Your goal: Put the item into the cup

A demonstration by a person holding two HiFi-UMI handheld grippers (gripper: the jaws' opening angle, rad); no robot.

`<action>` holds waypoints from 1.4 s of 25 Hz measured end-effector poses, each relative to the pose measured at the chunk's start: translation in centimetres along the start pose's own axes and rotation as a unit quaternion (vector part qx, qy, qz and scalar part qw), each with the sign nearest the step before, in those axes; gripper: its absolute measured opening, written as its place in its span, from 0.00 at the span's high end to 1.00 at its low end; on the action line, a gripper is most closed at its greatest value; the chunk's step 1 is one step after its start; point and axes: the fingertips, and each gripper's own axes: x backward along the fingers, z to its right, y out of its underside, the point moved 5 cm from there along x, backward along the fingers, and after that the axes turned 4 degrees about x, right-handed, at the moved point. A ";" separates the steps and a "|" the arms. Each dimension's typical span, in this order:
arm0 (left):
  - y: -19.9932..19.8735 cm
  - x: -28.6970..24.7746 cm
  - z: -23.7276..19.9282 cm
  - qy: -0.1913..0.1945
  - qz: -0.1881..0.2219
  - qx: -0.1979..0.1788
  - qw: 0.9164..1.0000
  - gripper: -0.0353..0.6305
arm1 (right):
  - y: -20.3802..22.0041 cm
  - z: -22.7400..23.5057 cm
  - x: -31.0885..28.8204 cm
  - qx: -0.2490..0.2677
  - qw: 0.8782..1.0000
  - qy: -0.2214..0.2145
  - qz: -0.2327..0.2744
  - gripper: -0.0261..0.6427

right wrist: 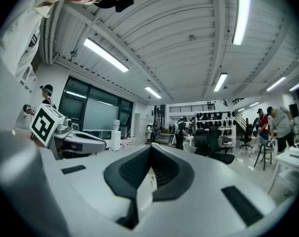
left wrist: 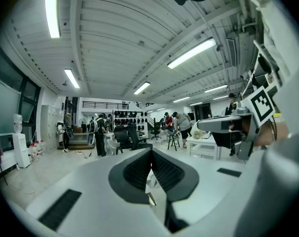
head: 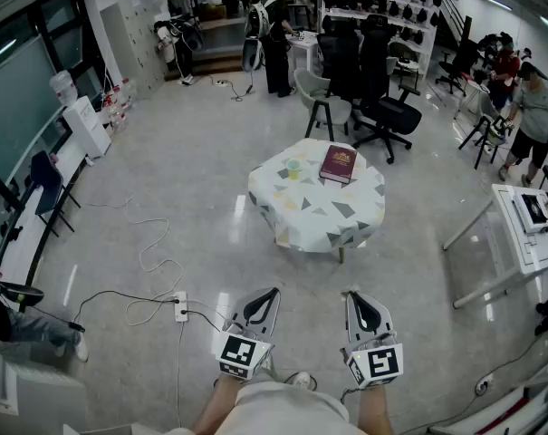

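- Pale, glossy floor fills a big open workroom, with office chairs, shelves and several people at the far end; a power strip with its loose cable lies on the floor to the left.
- A small desk under a cloth with a triangle pattern stands in the middle of the room, well apart from the person.
- On it sits the cup, near the far left edge, with a red book just beside it to the right.
- The cup is too small in the head view to show whether anything is in it.
- No loose item that would fit the cup can be made out on the desk. The book looks far too large to be that item.
- The left hand-held gripper is held low, close to the person's body. In the left gripper view its jaws are pressed together with nothing between them.
- The right hand-held gripper hangs beside it. In the right gripper view its jaws are likewise closed and empty.
- By the look of it the task has not begun: nothing is grasped, and the person has not yet reached the desk.
- All of it is left to do: walk up, find the item, pick it up and drop it into the cup.
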 end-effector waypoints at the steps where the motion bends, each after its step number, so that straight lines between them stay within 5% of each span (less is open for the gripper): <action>1: -0.1 0.0 0.7 0.001 -0.001 0.004 1.000 0.93 | 0.3 0.4 0.4 -0.002 1.000 0.000 -0.002 0.96; 13: -0.3 0.7 5.2 0.000 0.002 0.003 1.000 0.93 | 1.2 2.0 3.1 -0.023 1.000 -0.010 0.005 0.96; 35: 0.0 -7.6 -0.4 0.012 0.003 0.015 1.000 0.93 | 3.9 5.4 -5.5 -0.020 0.999 -0.001 -0.035 0.96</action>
